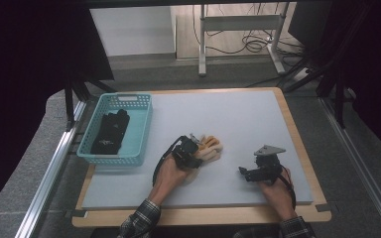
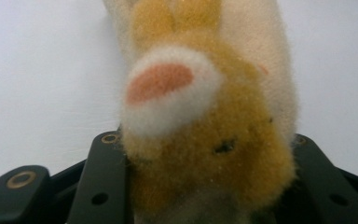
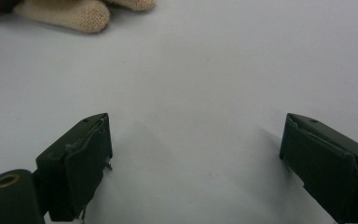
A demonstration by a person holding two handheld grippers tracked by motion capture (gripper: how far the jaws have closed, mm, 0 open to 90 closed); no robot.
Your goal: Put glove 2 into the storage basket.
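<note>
A fuzzy tan and cream glove [image 1: 210, 148] lies near the middle of the grey mat [image 1: 238, 114]. My left gripper [image 1: 195, 151] is shut on it from the near side. In the left gripper view its two black jaws press into both sides of the tan plush [image 2: 168, 84], which carries a pink patch in a white ring. My right gripper [image 1: 244, 173] rests low over the mat to the right, a hand's width from the glove. Its jaws stand wide open over bare mat [image 3: 196, 135]. The glove's cream knit fingertips [image 3: 81, 14] show at the top left of the right gripper view.
A teal plastic basket [image 1: 114, 158] sits at the mat's left edge and holds black gloves [image 1: 110, 131]. The mat lies on a wooden table top [image 1: 297, 144]. Beyond the far edge are a desk frame and cables on the floor [image 1: 248, 44].
</note>
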